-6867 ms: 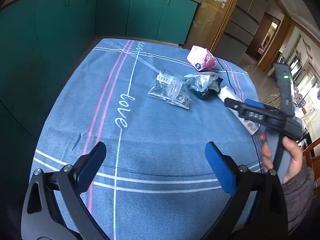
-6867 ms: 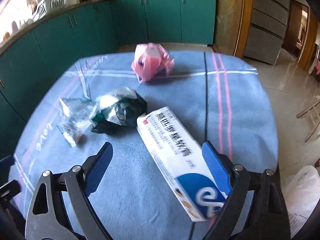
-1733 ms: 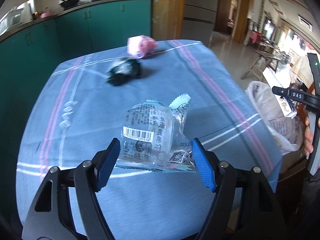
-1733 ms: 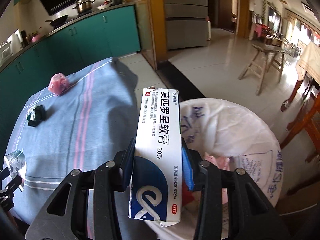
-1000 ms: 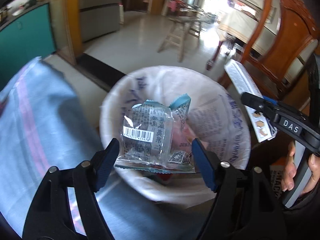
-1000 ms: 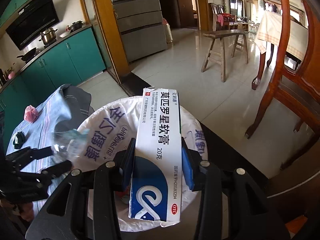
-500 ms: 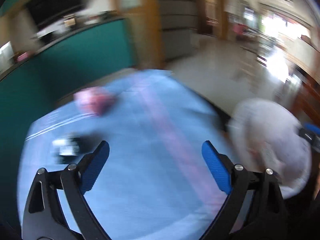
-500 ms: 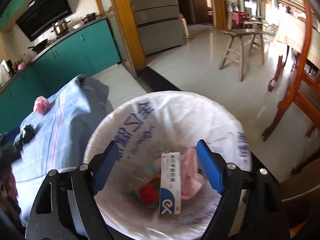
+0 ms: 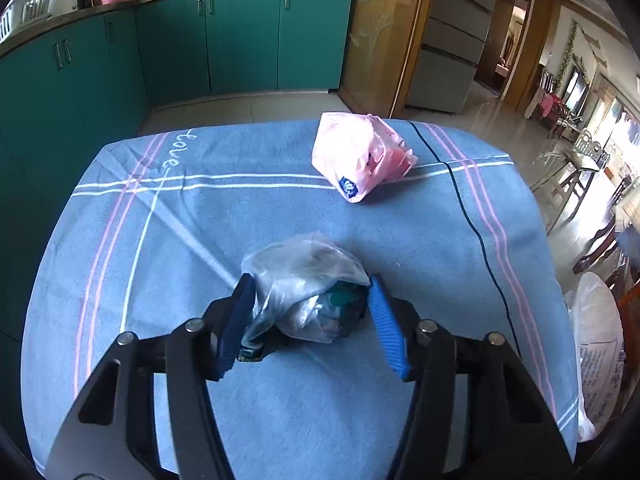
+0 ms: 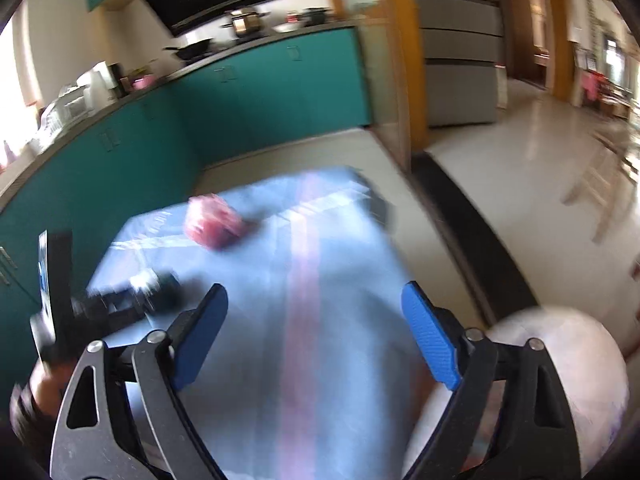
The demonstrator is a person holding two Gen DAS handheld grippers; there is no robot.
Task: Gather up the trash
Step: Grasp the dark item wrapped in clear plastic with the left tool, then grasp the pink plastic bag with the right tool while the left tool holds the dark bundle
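In the left wrist view my left gripper is closed around a crumpled clear and dark green plastic wrapper that rests on the blue tablecloth. A pink plastic bag lies further back on the cloth. In the blurred right wrist view my right gripper is open and empty above the table's near edge. The pink bag and the left gripper at the wrapper show to its left.
A white-lined trash bin stands off the table's right side, and at the lower right of the right wrist view. A thin black cable runs across the cloth. Teal cabinets line the back.
Both grippers let their items drop into the bin and swung back to the table. My left gripper has since closed around the crumpled wrapper. My right gripper stays open and is moving.
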